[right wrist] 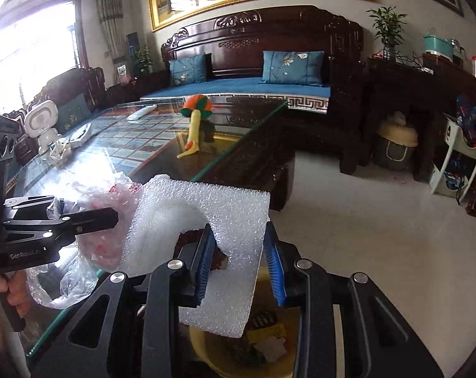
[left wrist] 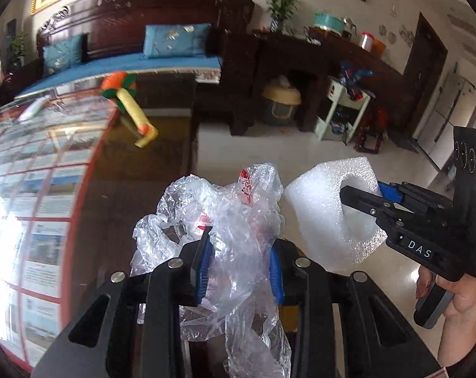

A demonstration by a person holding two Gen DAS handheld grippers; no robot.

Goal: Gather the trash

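Note:
In the left wrist view my left gripper (left wrist: 239, 255) is shut on a crumpled clear plastic bag (left wrist: 231, 208) with red print. The bag bulges above and hangs below the blue pads. To its right, my right gripper (left wrist: 364, 193), held by a person's hand, is shut on a white foam piece (left wrist: 319, 208) with a curved cut-out. The right wrist view shows the same foam piece (right wrist: 206, 214) pinched between the blue pads of my right gripper (right wrist: 241, 252). My left gripper (right wrist: 89, 209) with the plastic bag (right wrist: 77, 271) is at the left. A yellow bin (right wrist: 203, 346) holding scraps lies directly below the foam.
A glass-topped dark wood table (right wrist: 137, 145) stretches ahead on the left, carrying an orange, green and yellow toy (right wrist: 195, 119), a white robot figure (right wrist: 44, 126) and a remote. A carved sofa (right wrist: 253, 85) with blue cushions stands behind it. Pale floor (right wrist: 364, 220) lies to the right.

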